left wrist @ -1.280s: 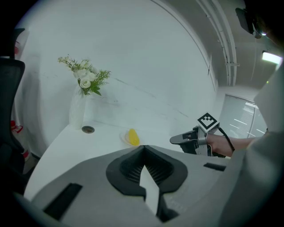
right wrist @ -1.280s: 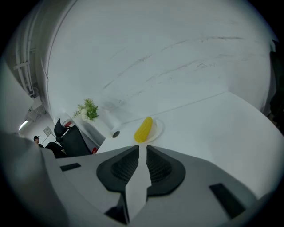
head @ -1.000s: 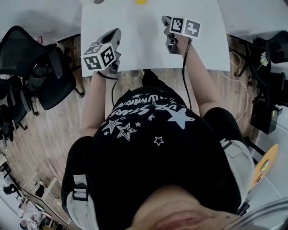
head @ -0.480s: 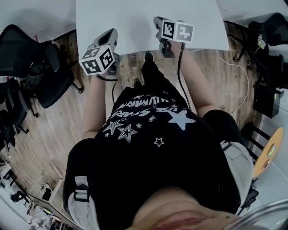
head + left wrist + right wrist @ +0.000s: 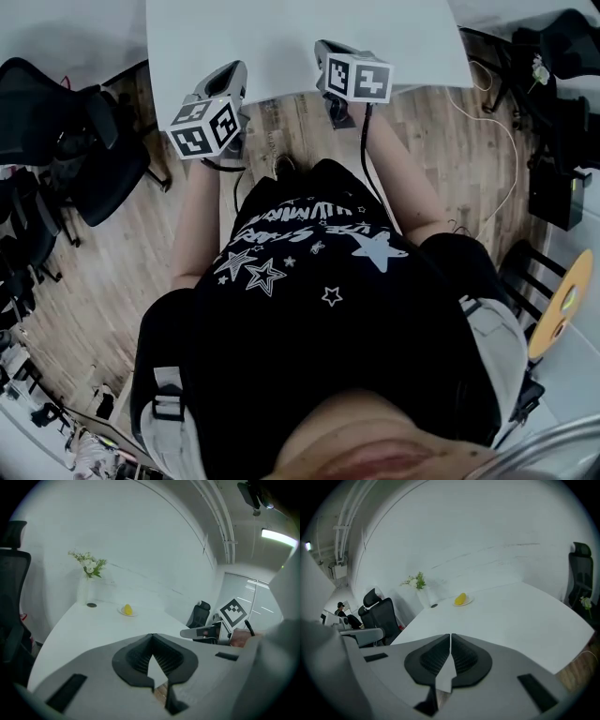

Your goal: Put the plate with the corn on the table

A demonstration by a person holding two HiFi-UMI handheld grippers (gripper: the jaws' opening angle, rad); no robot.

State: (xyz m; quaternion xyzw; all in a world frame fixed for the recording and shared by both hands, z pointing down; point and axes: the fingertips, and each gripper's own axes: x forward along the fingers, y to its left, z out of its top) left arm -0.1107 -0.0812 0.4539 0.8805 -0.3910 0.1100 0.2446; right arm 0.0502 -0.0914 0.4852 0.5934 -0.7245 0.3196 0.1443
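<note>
- Tooling: left gripper [image 5: 151, 637] and right gripper [image 5: 450, 637], both with jaws pressed together, nothing held.
- White table [image 5: 525, 616]: near edge just ahead, broad bare top, free approach.
- Small white plate [image 5: 127, 614] bearing yellow corn [image 5: 127, 609]: far side of the table, 11 o'clock of the left jaws, near clear vase of white flowers [image 5: 84, 590]. Likely light, rigid and breakable, and the corn may roll. Take by the rim.

table [image 5: 525, 616] | plate [image 5: 469, 601] with corn [image 5: 460, 599] | flower vase [image 5: 424, 597] | dark disc [image 5: 91, 605]
</note>
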